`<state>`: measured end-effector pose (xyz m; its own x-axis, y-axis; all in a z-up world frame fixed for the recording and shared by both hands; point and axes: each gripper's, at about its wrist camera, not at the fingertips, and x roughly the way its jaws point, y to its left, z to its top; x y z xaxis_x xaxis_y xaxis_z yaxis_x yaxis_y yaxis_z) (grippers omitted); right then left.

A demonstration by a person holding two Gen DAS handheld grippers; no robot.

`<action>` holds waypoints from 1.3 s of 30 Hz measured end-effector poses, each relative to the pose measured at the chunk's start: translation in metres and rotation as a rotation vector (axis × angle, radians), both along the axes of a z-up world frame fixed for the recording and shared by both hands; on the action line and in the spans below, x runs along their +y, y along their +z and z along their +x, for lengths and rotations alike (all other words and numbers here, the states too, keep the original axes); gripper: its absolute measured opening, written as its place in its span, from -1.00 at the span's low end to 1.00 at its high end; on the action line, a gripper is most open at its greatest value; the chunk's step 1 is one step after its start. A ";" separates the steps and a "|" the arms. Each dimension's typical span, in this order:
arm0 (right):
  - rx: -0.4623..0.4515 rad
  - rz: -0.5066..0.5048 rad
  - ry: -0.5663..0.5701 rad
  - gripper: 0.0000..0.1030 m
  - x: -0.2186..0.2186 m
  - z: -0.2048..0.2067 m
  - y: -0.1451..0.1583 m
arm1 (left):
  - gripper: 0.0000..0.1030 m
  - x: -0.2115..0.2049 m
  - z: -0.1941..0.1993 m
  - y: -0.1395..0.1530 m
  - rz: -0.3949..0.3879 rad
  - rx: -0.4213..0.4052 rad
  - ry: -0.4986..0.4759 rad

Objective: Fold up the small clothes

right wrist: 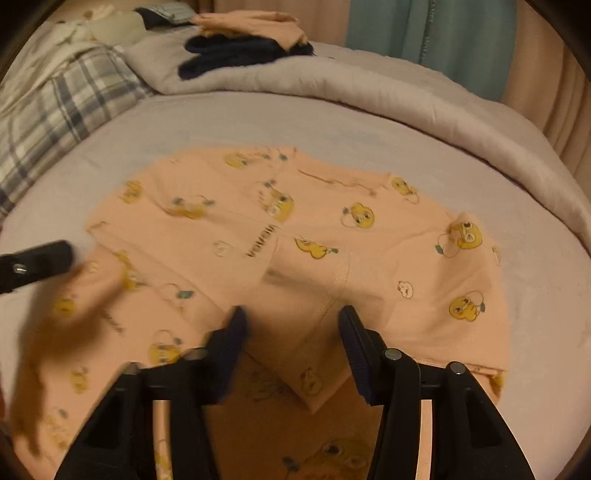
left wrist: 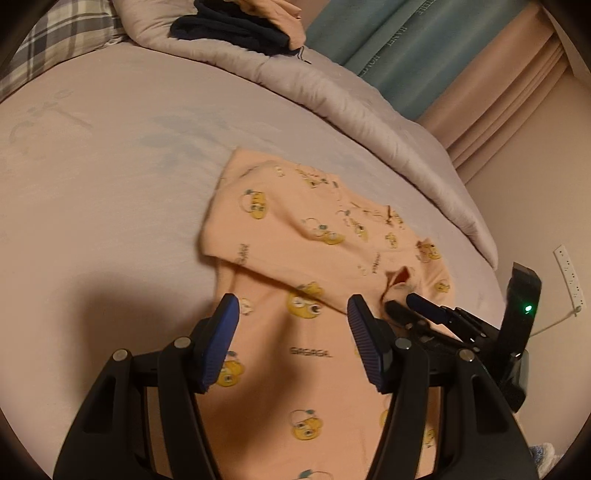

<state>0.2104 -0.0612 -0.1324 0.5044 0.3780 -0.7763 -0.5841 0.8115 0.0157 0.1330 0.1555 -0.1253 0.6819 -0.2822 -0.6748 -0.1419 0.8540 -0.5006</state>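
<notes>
Peach garment [left wrist: 295, 258] with yellow cartoon print lies spread on the lavender bed sheet [left wrist: 110, 184]; in the left wrist view it fills the centre and lower middle of the frame, one part folded over across the middle. In the right wrist view the same garment [right wrist: 295, 229] spans the centre from left to right, with a folded corner pointing toward the bottom centre.

Your left tool [left wrist: 291, 314] sits at the bottom centre of its view, blue pads apart, garment visible in the gap beneath; nothing is pinched. Its pads look to hover over the cloth; contact cannot be told.

Your right tool [right wrist: 291, 325] sits at the bottom centre of its view, pads apart with the folded corner of the garment between and below them; they do not press on it. The left pad is motion-blurred. In the left wrist view the right tool [left wrist: 417, 306] shows at lower right, tips at the garment's edge near a small raised fold.

A grey duvet [left wrist: 332, 92] is bunched along the upper part of the bed. Dark navy clothes [right wrist: 236, 51] with another peach piece [right wrist: 255, 22] on them rest on it, top centre. Plaid pillow [right wrist: 55, 122] at upper left. Teal curtain [right wrist: 424, 37] at upper right.
</notes>
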 end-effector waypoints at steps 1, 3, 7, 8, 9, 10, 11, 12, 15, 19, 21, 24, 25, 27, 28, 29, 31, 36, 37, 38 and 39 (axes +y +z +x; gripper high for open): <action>0.018 0.039 -0.005 -0.66 -0.006 0.003 0.002 | 0.18 0.001 0.001 -0.001 0.007 0.003 0.001; 0.076 0.145 -0.019 -0.84 -0.023 0.012 0.009 | 0.18 0.004 0.003 -0.007 0.014 0.020 0.006; 0.053 0.315 -0.076 -0.89 -0.059 0.019 0.036 | 0.18 0.004 0.008 -0.016 0.016 0.048 0.007; 0.045 0.397 -0.078 -0.90 -0.074 0.022 0.045 | 0.18 0.004 0.010 -0.017 0.021 0.053 0.007; 0.026 0.442 -0.088 -0.90 -0.085 0.025 0.050 | 0.18 0.004 0.010 -0.018 0.023 0.054 0.006; -0.003 0.481 -0.102 -0.90 -0.097 0.026 0.055 | 0.18 0.004 0.011 -0.018 0.029 0.056 0.008; -0.024 0.537 -0.109 -0.90 -0.112 0.027 0.059 | 0.18 0.004 0.011 -0.018 0.033 0.057 0.009; -0.038 0.578 -0.124 -0.90 -0.125 0.029 0.058 | 0.18 0.004 0.011 -0.018 0.035 0.057 0.008; -0.021 0.561 -0.209 -0.90 -0.144 0.038 0.040 | 0.18 0.005 0.011 -0.019 0.043 0.065 0.010; 0.147 0.537 -0.304 -0.90 -0.164 0.050 -0.003 | 0.18 0.006 0.012 -0.022 0.048 0.074 0.013; 0.217 0.588 -0.325 -0.76 -0.174 0.053 -0.013 | 0.18 0.004 0.012 -0.022 0.060 0.078 0.011; 0.243 0.694 -0.384 -0.31 -0.192 0.053 -0.012 | 0.18 0.003 0.012 -0.022 0.077 0.079 0.003; 0.250 0.715 -0.407 -0.31 -0.197 0.054 -0.011 | 0.18 0.003 0.012 -0.022 0.082 0.082 0.001; 0.210 0.730 -0.427 -0.31 -0.200 0.049 0.000 | 0.18 0.004 0.013 -0.024 0.086 0.087 -0.001; 0.182 0.733 -0.410 -0.31 -0.198 0.045 0.006 | 0.18 0.004 0.014 -0.024 0.089 0.087 -0.001; 0.142 0.734 -0.367 -0.31 -0.194 0.040 0.018 | 0.18 0.003 0.015 -0.024 0.092 0.088 0.000; 0.107 0.745 -0.246 -0.31 -0.177 0.033 0.034 | 0.18 0.003 0.016 -0.022 0.091 0.090 0.005; 0.111 0.560 -0.032 -0.31 -0.121 0.031 0.038 | 0.18 0.002 0.018 -0.023 0.091 0.100 0.005; 0.117 0.448 -0.062 -0.31 -0.110 0.036 0.028 | 0.18 0.002 0.018 -0.023 0.093 0.100 0.005; 0.115 0.390 -0.102 -0.31 -0.109 0.041 0.021 | 0.18 0.001 0.019 -0.023 0.095 0.102 0.004; 0.115 0.356 -0.158 -0.31 -0.113 0.047 0.014 | 0.18 0.002 0.019 -0.023 0.094 0.104 0.005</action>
